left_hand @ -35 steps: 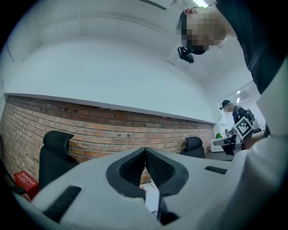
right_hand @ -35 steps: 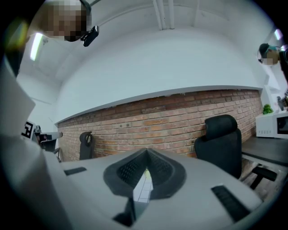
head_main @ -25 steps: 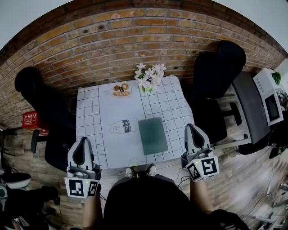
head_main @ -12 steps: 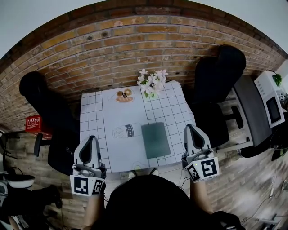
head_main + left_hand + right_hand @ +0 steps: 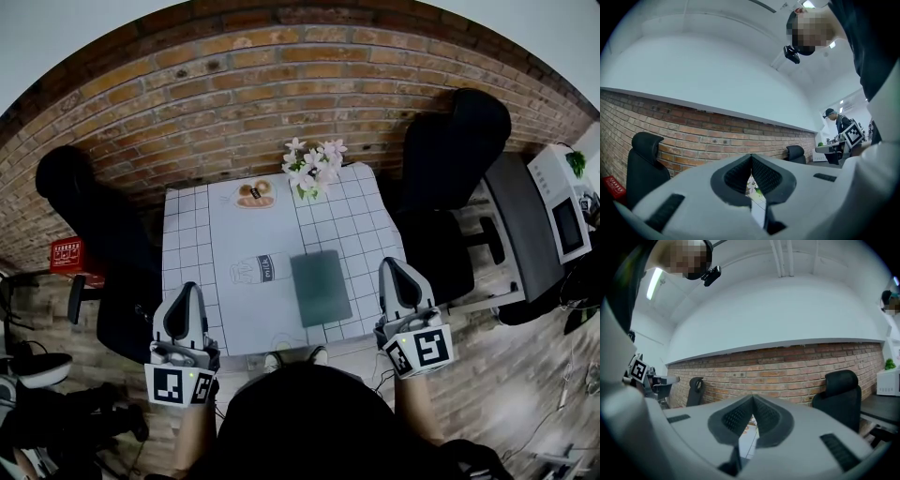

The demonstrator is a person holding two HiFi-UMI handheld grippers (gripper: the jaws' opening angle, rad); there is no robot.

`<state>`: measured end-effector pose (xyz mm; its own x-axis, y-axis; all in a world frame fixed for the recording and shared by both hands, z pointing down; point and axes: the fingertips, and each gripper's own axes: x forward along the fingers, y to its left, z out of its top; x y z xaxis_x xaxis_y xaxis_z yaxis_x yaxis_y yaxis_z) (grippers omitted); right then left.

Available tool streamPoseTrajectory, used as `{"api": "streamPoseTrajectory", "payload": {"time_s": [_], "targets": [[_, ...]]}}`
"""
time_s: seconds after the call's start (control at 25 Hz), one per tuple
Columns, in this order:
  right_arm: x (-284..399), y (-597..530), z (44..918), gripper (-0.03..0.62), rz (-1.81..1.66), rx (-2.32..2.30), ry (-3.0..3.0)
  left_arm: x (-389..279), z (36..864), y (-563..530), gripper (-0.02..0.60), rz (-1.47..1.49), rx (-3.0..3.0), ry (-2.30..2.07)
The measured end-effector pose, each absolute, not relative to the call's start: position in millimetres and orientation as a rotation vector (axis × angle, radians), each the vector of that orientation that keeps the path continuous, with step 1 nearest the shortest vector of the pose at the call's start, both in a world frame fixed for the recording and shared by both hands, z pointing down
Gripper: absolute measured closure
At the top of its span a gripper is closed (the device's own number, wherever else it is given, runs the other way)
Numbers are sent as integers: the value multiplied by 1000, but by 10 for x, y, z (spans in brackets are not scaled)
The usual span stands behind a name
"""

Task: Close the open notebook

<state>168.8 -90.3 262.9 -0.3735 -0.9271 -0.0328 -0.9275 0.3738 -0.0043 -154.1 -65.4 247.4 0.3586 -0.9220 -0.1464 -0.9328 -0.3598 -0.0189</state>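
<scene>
Hovering at the near edge of the table (image 5: pixel 187 234), our left gripper (image 5: pixel 189 291) and right gripper (image 5: pixel 392 264) are both closed, empty; the notebook (image 5: pixel 321 287) lies flat mid-table, apparently shut already; we judge it light, stiff-covered, best pinched at a free edge

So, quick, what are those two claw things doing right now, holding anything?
Left gripper: closed, holding nothing.
Right gripper: closed, holding nothing.

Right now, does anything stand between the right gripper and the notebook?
Nothing visible does. The right gripper, jaws shut, hovers at the near right edge of the checked tablecloth; only bare cloth separates it from the notebook.
</scene>
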Motion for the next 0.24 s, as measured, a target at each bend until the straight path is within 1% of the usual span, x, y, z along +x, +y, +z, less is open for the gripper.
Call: {"api": "streamPoseTrajectory", "payload": {"time_s": [0.24], "targets": [[1752, -927, 2662, 580, 22, -1757, 2577, -1493, 2467, -653, 557, 165, -2497, 1715]]}}
